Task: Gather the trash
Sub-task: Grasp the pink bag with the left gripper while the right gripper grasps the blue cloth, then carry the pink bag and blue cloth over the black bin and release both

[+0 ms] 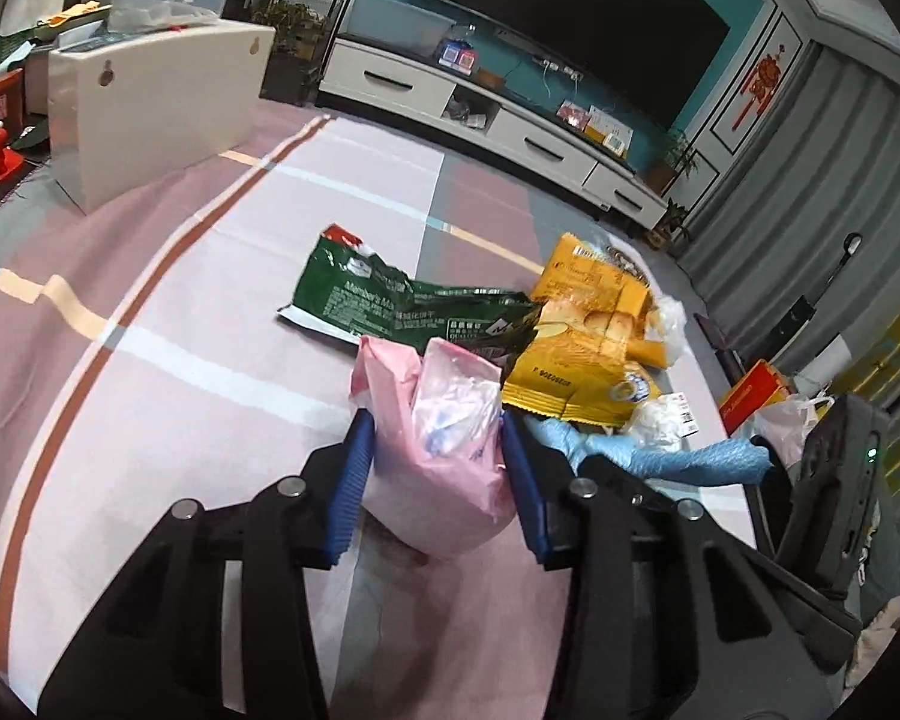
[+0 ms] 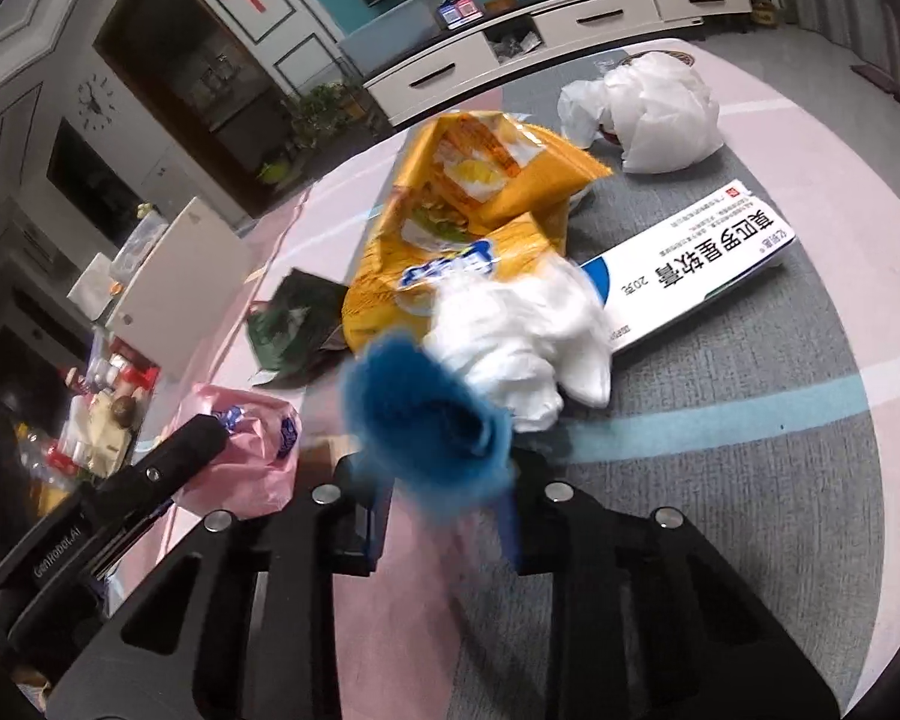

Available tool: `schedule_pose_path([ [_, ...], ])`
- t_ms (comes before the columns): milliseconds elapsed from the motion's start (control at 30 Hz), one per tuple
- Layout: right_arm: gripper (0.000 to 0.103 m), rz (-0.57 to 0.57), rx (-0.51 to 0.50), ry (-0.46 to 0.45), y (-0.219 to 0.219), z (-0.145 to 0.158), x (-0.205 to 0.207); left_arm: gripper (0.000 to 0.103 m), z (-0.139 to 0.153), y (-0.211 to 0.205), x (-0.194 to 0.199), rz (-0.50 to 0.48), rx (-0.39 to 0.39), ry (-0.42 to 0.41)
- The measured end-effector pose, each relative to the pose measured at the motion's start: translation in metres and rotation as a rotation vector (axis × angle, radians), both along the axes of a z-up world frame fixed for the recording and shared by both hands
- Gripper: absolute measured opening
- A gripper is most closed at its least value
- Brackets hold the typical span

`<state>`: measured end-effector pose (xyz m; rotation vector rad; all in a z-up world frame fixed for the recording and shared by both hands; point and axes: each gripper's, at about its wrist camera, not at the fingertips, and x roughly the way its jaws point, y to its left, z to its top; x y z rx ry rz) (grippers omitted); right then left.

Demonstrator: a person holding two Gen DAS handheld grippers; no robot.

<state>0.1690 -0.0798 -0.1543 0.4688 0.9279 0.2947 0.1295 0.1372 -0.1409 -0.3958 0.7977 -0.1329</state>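
Pink bag (image 1: 444,456) pinched in left tool (image 1: 438,456) above the counter (image 1: 180,312); green wrapper (image 1: 390,300), yellow packet (image 1: 582,354) uncollected. Right view: right tool (image 2: 444,480) grips blue cloth (image 2: 426,420); white tissue (image 2: 522,336), box (image 2: 690,276) remain.

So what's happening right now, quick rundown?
Left hand-held gripper closed on pink bag. Right hand-held gripper holds blue cloth. Yellow wrapper, green wrapper still on table.
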Motion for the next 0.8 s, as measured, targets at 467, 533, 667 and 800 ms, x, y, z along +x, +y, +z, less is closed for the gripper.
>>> schedule_pose_path([
  [467,0.03,0.067,0.155,-0.156,-0.049,0.05,-0.053,0.046,0.031,-0.006,-0.02,-0.054,-0.05,-0.094],
  [533,0.03,0.009,0.134,-0.194,-0.067,0.057,-0.059,0.046,0.035,-0.015,-0.024,-0.083,-0.043,-0.115],
  [667,0.03,-0.089,0.107,-0.213,-0.096,0.063,-0.065,0.046,0.041,-0.038,-0.028,-0.141,-0.033,-0.137],
  [800,0.03,-0.152,0.08,-0.221,-0.124,0.064,-0.074,0.046,0.046,-0.062,-0.034,-0.209,-0.027,-0.158],
])
